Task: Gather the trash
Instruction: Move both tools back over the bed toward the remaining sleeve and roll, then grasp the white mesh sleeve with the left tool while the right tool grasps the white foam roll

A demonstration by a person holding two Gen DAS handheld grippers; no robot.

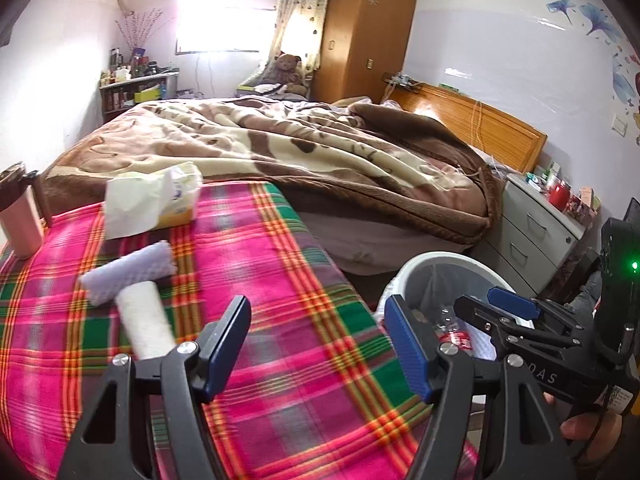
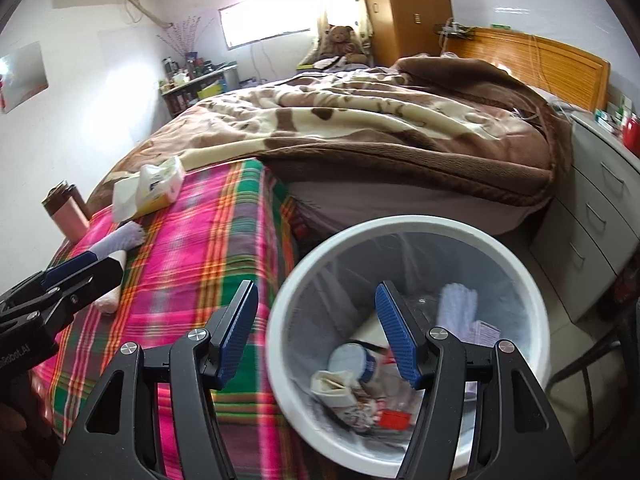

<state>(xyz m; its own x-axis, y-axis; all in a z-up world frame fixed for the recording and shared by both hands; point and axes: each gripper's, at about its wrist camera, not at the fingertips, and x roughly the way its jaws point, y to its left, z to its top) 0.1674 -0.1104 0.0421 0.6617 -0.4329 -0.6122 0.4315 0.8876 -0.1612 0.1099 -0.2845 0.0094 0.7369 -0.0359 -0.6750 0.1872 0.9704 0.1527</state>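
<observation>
Risk – knocking the white bin (image 2: 404, 228) over w/ the right gripper (image 2: 316, 336), tilted down right above its rim, jaws apart, empty. Trash already inside bin; more left of bin on the plaid cloth (image 1: 280, 280) – lavender roll (image 1: 128, 272), white roll (image 1: 144, 320), tissue pack (image 1: 160, 200). Left gripper (image 1: 320, 340) angled down over cloth, jaws fairly wide, nothing between; could overshoot rolls, nudge the cup (image 1: 20, 220).

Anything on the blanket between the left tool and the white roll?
Nothing: in the left wrist view only bare plaid blanket separates the open left tool from the white roll, which touches a lavender roll.
</observation>
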